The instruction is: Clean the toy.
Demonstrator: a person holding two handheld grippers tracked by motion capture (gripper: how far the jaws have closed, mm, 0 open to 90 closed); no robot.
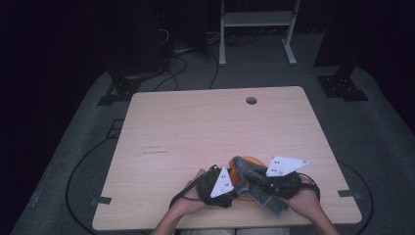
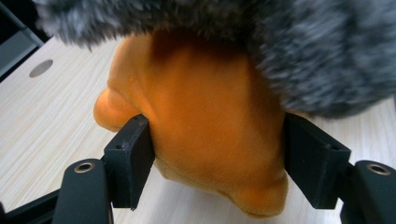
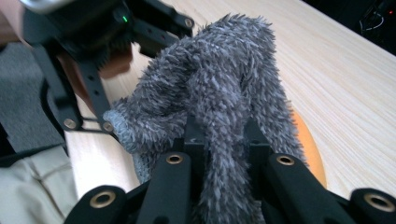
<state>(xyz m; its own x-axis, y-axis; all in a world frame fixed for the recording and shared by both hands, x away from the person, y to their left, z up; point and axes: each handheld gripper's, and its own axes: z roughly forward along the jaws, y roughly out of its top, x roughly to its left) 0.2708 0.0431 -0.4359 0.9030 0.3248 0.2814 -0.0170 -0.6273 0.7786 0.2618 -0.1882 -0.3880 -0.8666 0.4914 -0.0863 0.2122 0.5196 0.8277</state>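
Your right gripper (image 3: 219, 154) clamps the grey fuzzy cloth (image 3: 219, 88); your left gripper's (image 2: 217, 154) jaws squeeze the orange plush toy (image 2: 210, 130). Next, probably pull the cloth over it on the surface (image 1: 195, 127).

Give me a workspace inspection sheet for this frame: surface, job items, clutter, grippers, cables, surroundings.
Surface: light wood table, round hole near far edge.
Job's things: orange plush toy at the near edge; grey fuzzy cloth draped over it.
Clutter: nothing seen.
Grippers: left gripper clamps the orange plush toy, pads on both sides; right gripper shut on the grey fuzzy cloth.
Cables: black cable loops on the floor at left.
Surroundings: grey carpet, white stand behind, dark room.
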